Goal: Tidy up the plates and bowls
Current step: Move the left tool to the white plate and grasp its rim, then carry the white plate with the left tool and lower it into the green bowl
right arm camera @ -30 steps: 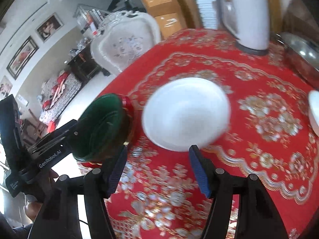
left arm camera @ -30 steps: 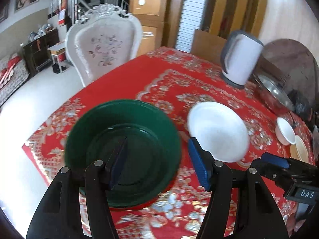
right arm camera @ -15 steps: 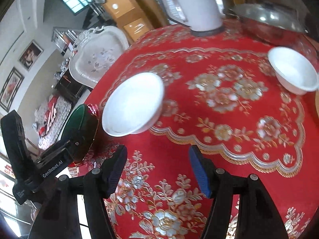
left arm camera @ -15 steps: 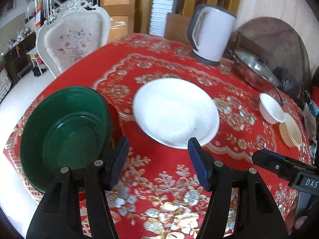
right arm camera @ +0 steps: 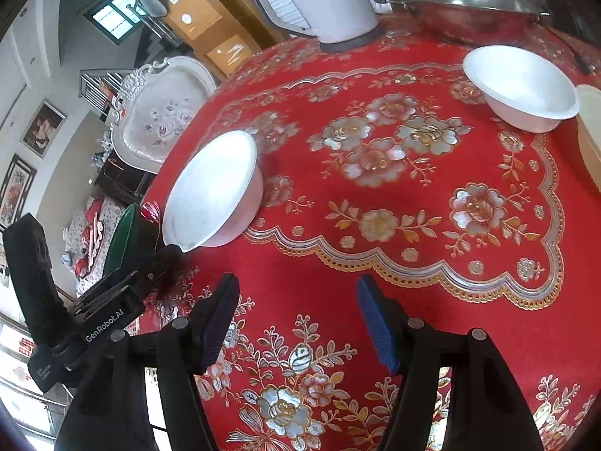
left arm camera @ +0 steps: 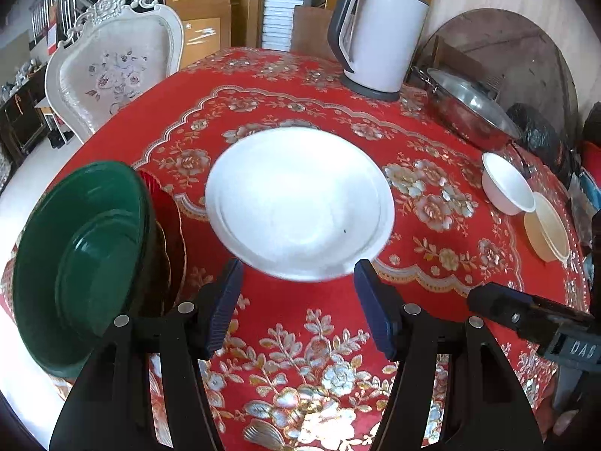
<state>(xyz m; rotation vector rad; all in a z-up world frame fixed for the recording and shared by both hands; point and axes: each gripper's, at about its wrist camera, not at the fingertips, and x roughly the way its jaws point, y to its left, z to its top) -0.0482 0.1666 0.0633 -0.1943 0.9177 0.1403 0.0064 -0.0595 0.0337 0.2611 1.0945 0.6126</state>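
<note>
Both empty and spread wide, the left claw [left arm camera: 296, 293] faced the white plate's [left arm camera: 300, 203] near rim, seemingly lined up to grasp it, while the right claw [right arm camera: 296, 308] hovered over bare bench [right arm camera: 375, 263].

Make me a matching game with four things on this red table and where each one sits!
Things:
1. green plate
2. big white plate
3. kettle
4. small white bowl

Places, as the left camera sees them:
A. far side of the table
B. middle of the table
C. left edge
D. right side, beside a cream bowl

Pairs: 1-C, 2-B, 3-A, 4-D
</note>
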